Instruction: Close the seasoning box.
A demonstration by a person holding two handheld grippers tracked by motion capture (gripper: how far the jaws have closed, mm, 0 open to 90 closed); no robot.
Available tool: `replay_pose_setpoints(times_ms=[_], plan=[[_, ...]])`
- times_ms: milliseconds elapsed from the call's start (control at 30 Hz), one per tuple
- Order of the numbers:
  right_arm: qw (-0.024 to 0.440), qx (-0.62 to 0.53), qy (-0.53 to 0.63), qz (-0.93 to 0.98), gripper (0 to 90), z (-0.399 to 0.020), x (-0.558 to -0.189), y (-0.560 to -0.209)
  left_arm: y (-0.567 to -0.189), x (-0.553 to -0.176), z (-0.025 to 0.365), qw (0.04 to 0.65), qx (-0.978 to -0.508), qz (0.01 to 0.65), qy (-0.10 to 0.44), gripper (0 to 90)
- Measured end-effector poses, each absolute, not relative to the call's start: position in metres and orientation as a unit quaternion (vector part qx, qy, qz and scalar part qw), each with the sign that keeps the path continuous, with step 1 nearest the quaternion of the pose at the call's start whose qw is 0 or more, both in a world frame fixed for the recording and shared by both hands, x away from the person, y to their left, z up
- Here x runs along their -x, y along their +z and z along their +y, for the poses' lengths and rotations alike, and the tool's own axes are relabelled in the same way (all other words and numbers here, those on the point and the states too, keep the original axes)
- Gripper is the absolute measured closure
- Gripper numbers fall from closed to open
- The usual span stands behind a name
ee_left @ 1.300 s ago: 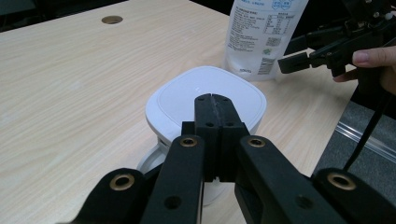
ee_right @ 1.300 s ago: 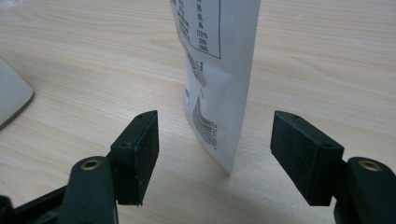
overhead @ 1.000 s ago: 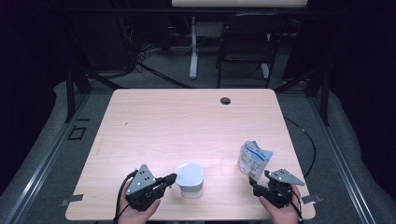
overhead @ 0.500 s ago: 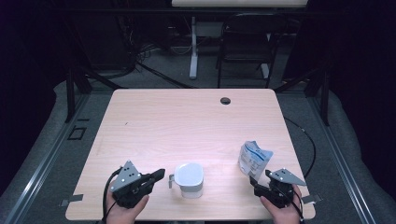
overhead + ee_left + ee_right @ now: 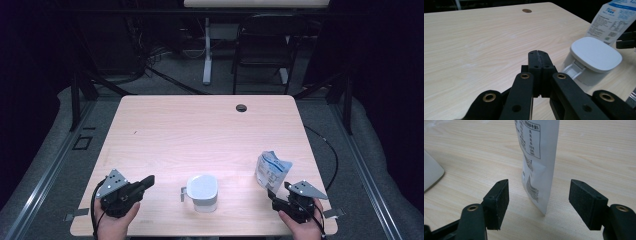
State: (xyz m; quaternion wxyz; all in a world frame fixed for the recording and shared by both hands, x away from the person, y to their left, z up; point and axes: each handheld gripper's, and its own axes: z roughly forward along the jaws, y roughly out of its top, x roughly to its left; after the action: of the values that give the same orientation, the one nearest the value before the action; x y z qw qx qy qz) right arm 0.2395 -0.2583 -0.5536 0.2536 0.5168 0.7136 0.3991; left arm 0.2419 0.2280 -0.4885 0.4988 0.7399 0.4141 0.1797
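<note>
The left gripper [image 5: 539,53] sits clenched, its matte black jaws pressed flat together on nothing, and the smooth white rounded-square container [image 5: 592,58] stands just to its right on the pale wood-grain table [image 5: 200,130]. The right gripper [image 5: 539,201] is spread wide, and the glossy, crinkled printed pouch [image 5: 539,160] stands upright just ahead between its ribbed pads [image 5: 584,203], untouched.

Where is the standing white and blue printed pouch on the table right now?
In the high view, the white and blue printed pouch stands near the table's front right corner, just ahead of the open right claw and right of the white lidded container.
</note>
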Motion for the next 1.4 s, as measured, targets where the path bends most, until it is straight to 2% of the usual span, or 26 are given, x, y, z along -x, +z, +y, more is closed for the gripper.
replay_pose_setpoints(times_ms=[700, 1000, 1400], plan=[[0.255, -0.511, 0.394, 0.72, 32.4, -0.257, -0.24, -0.556, -0.528, -0.255, 0.265, 0.456, -0.726, 0.482, 0.179, 89.9], [0.252, -0.506, 0.386, 0.729, 32.4, -0.254, -0.241, -0.56, -0.552, -0.26, 0.283, 0.425, -0.721, 0.515, 0.184, 88.3], [0.255, -0.506, 0.385, 0.729, 32.4, -0.253, -0.241, -0.561, -0.559, -0.261, 0.296, 0.41, -0.704, 0.545, 0.196, 83.1]])
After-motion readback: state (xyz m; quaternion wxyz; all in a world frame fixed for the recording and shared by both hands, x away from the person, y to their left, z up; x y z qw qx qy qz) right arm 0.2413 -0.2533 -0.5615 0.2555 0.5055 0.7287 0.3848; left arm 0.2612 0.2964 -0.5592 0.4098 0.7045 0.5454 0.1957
